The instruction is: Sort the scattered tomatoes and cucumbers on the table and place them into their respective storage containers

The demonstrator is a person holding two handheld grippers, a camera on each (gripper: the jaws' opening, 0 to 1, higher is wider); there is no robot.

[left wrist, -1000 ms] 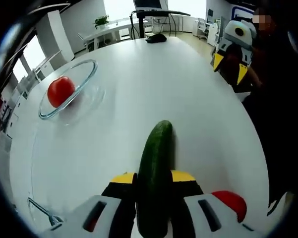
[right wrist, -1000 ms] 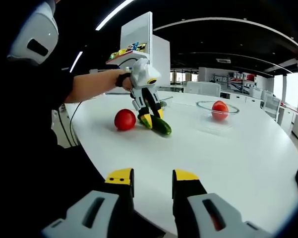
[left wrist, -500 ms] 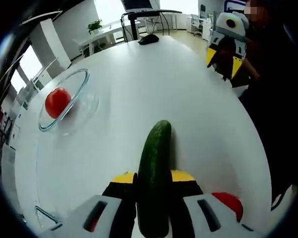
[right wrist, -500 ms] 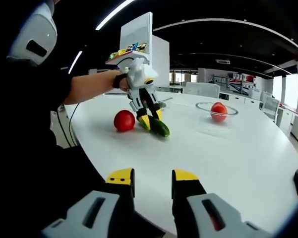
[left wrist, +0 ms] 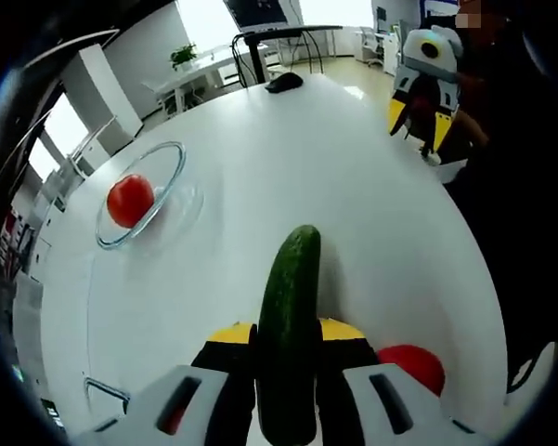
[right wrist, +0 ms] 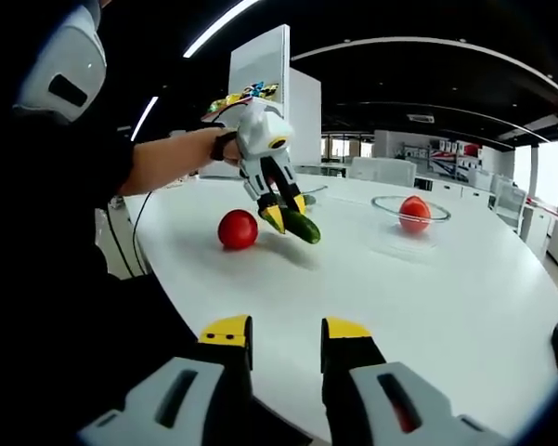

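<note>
White desk (left wrist: 288,149), round-edged, bearing the things to be sorted. Two tomatoes are counted: one tomato in the bowl (left wrist: 130,201) (right wrist: 412,214) and one loose tomato (left wrist: 412,366) (right wrist: 238,229) lying on the desk surface. One cucumber (left wrist: 290,325) (right wrist: 300,226) is counted, dark green. One glass bowl (left wrist: 172,167) (right wrist: 390,199) is seen whole, clear and shallow, standing on the far left part of the desk in the left gripper view; a second clear glass edge (left wrist: 107,395) is caught at the near left of that view, too little of it showing to tell what it belongs to.

The left hand-held gripper (left wrist: 288,336) (right wrist: 285,213) is closed on the cucumber: in the left gripper view the yellow-tipped jaws press against both sides of it and the cucumber runs forward between them, its far end reaching out over the desk. In the right gripper view the cucumber is seen clear of the desk surface, tilted, with a shadow beneath it, just beside the loose tomato and well apart from the bowl. The person's hand (right wrist: 225,147) is seen behind this hand-held gripper.

The right hand-held gripper (right wrist: 285,338) (left wrist: 421,119) is held over the near edge of the desk with its jaws apart and nothing between them.

A dark computer mouse (left wrist: 285,82) lies at the far edge of the desk. No writing or label can be read.
</note>
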